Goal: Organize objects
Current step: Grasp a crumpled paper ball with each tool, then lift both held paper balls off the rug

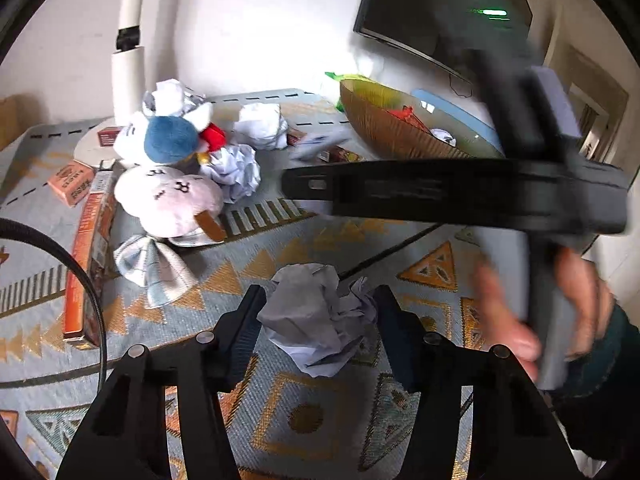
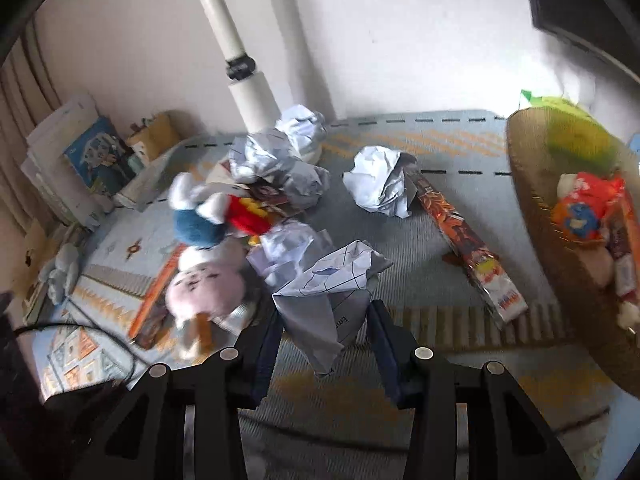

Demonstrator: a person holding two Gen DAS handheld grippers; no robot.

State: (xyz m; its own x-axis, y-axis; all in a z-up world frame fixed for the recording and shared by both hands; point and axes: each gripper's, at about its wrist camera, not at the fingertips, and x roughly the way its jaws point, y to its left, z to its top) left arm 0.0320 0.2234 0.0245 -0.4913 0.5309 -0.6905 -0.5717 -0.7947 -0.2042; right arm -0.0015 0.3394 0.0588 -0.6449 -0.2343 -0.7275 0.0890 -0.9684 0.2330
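Lengthwise, snack box (image 2: 468,244) points toward basket (image 2: 536,216).

We look steeply down from 2 wrist cameras, close above a patterned rug (image 1: 280,412). Both face the white wall (image 2: 400,40) and share the pink plush (image 1: 168,200), blue plush (image 2: 198,230) and woven basket (image 1: 384,128).

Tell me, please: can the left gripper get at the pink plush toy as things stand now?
Probably not right away. The left gripper has a crumpled paper ball between its fingers, so it is occupied. The pink plush toy lies uncovered on the rug, with nothing blocking it.
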